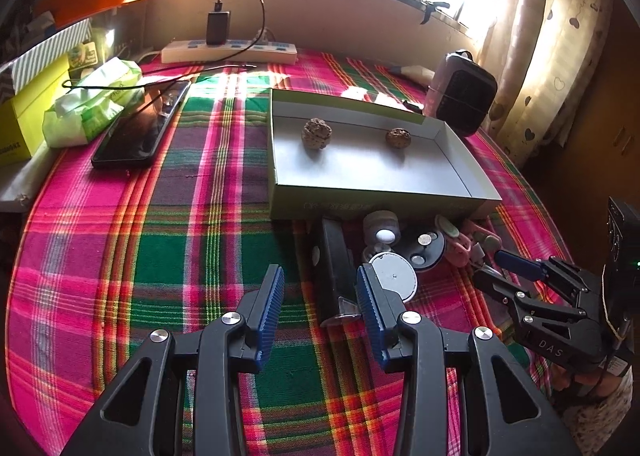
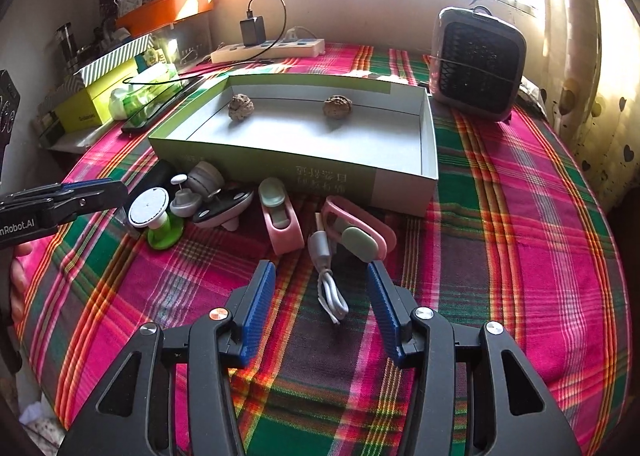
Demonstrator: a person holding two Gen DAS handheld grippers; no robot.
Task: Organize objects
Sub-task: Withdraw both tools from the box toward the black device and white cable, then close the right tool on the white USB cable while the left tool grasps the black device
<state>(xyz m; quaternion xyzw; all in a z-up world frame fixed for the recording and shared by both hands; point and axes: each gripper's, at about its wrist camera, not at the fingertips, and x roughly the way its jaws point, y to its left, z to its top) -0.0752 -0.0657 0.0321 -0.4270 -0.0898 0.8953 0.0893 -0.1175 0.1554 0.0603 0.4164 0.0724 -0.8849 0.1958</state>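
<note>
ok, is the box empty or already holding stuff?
Not empty: two walnuts lie inside the box; the rest of its floor is bare.

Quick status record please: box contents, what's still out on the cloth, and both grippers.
box: open, on plaid cloth, holds two walnuts
loose items: white cable, pink clips, small round gadgets, all outside the box by its near wall
left gripper: open, nothing between fingers
right gripper: open, cable between fingers, not pinched

Plaid cloth (image 2: 520, 256) right of the box (image 2: 400, 192) lies open. Small clutter (image 2: 224, 204) crowds the box's near wall; fan (image 2: 478, 64) blocks the far right corner.
</note>
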